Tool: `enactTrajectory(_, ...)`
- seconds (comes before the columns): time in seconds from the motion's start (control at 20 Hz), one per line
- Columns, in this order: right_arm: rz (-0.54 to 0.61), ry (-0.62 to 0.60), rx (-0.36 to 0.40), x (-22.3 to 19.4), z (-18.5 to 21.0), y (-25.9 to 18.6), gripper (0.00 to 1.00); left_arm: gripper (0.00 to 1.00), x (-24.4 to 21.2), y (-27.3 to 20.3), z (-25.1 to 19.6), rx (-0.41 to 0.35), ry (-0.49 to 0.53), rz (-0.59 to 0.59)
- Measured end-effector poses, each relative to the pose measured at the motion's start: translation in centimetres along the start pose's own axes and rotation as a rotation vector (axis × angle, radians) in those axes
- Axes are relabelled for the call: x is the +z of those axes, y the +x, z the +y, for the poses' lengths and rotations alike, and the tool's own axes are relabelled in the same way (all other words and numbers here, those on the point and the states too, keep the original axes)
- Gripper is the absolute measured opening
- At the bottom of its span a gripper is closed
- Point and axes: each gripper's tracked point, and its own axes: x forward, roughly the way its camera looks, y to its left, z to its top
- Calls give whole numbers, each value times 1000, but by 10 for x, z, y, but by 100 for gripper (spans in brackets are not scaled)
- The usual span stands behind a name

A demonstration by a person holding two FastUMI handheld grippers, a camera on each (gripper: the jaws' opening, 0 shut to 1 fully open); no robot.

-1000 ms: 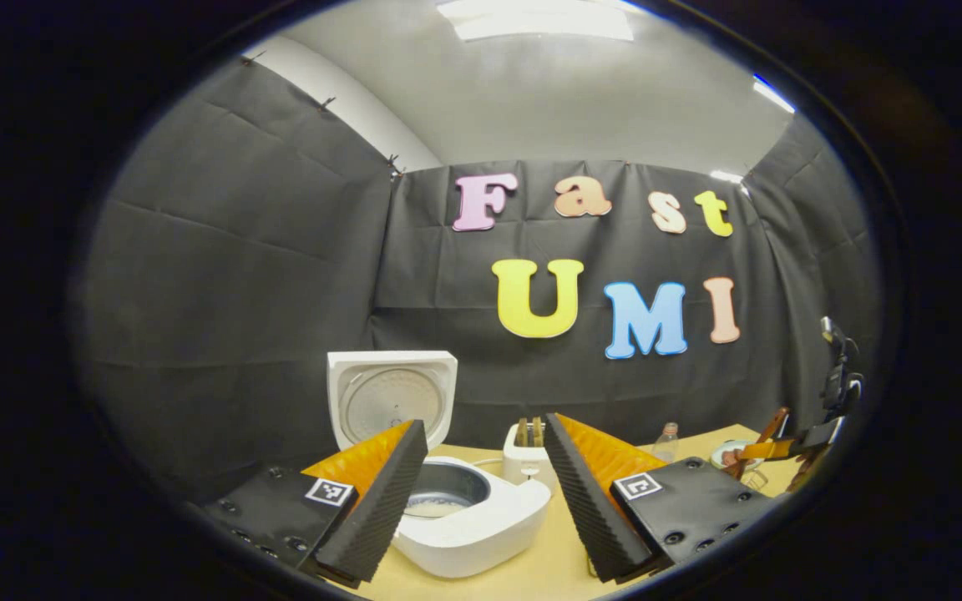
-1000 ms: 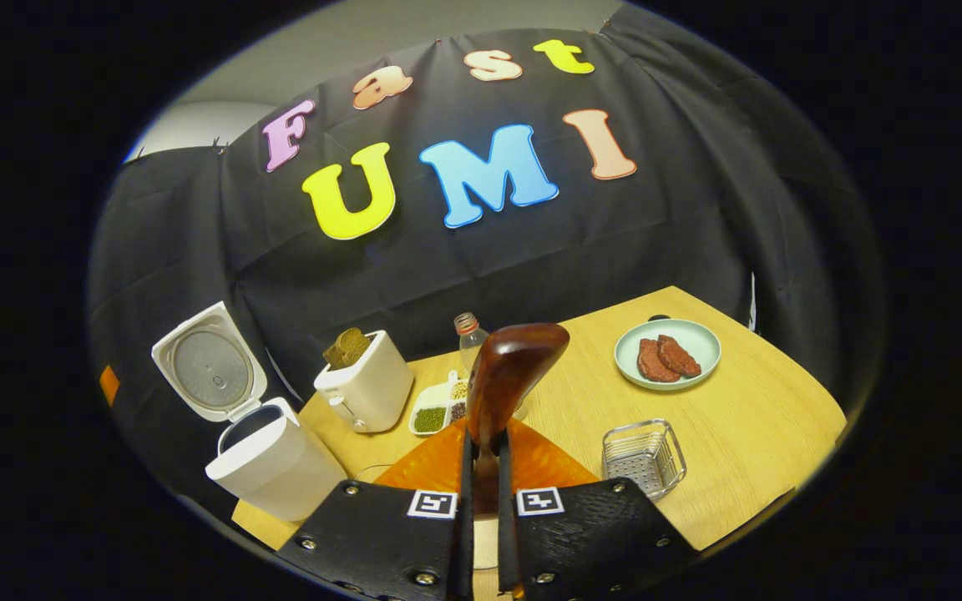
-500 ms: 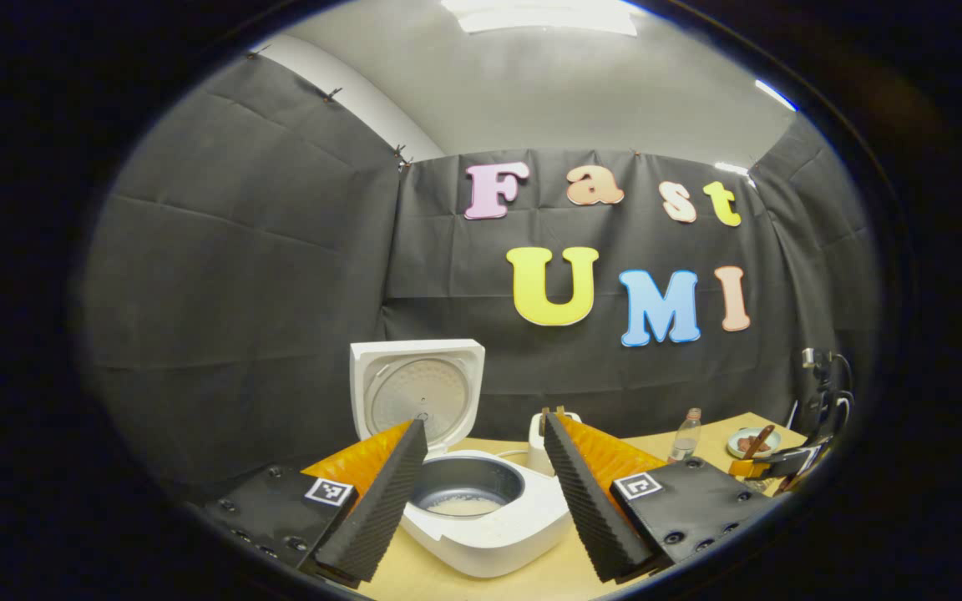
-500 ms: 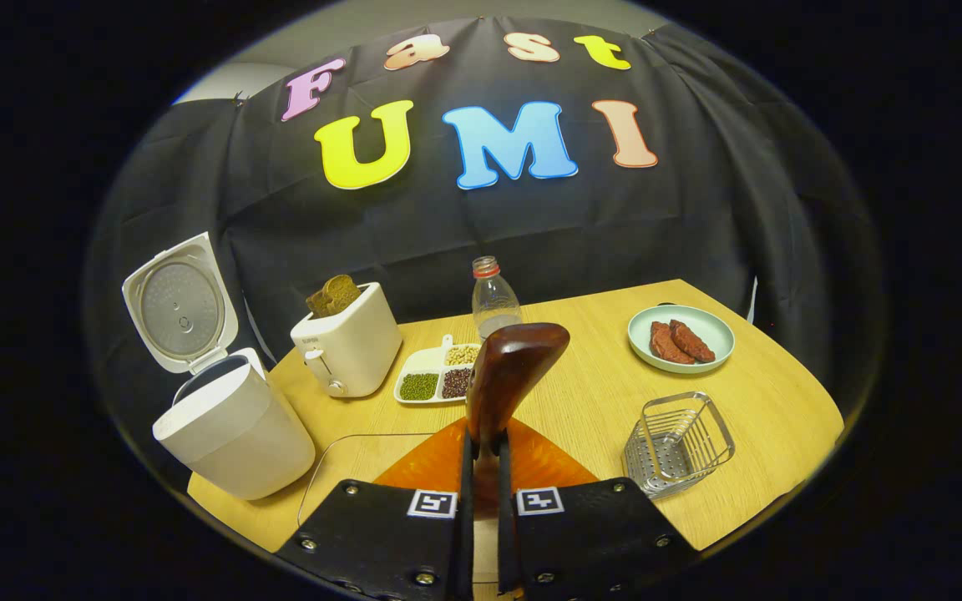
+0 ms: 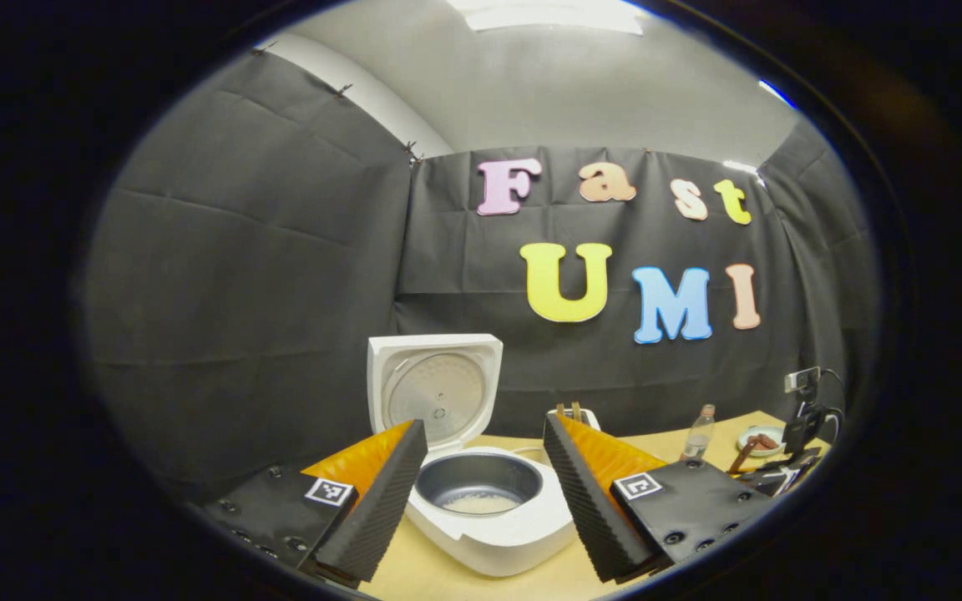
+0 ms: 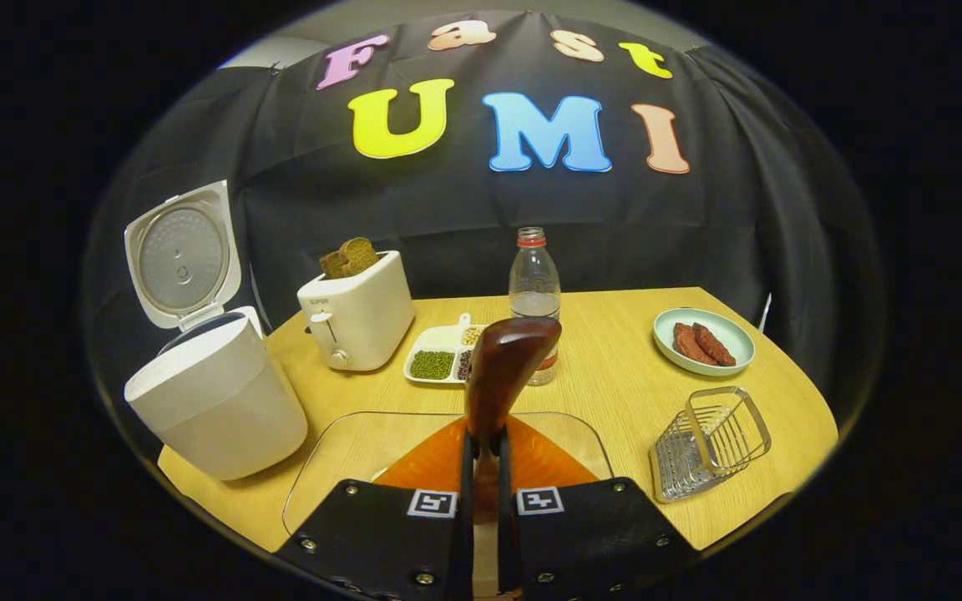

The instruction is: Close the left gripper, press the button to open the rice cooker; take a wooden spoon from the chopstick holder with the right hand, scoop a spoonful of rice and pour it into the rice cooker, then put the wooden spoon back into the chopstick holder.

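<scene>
Left gripper view: left gripper [image 5: 481, 492] held agape, empty; rice cooker [image 5: 489, 517] framed between fingers, lower centre, lid raised.

Right gripper view: right gripper [image 6: 483, 467] clamped on wooden spoon [image 6: 502, 376], axis pointing up-frame; chopstick holder [image 6: 711, 442] seen lower right, apparently tipped.

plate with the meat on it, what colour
Pale green plate, clearest in the right gripper view.

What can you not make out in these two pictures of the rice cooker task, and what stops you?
- Spoon bowl: in the right gripper view the wooden spoon shows its back, so any rice on it is hidden.
- Cooker pot: there the rice cooker wall hides the inside.
- Glass dish: the right tool covers its middle.
- Toaster: in the left gripper view, mostly behind the left tool.
</scene>
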Motion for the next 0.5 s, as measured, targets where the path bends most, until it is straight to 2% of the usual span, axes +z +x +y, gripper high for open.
enactTrajectory(0.15, 7, -4, 26, -4, 14, -3, 12, 98, -1, -2, 1, 4, -5, 1)
enactTrajectory(0.35, 48, 40, 98, -14, 35, -8, 12, 98, -4, -2, 2, 11, -15, 7)
enactTrajectory(0.5, 88, 186, 145, -16, 36, -12, 12, 98, -3, -2, 3, 13, -19, 3)
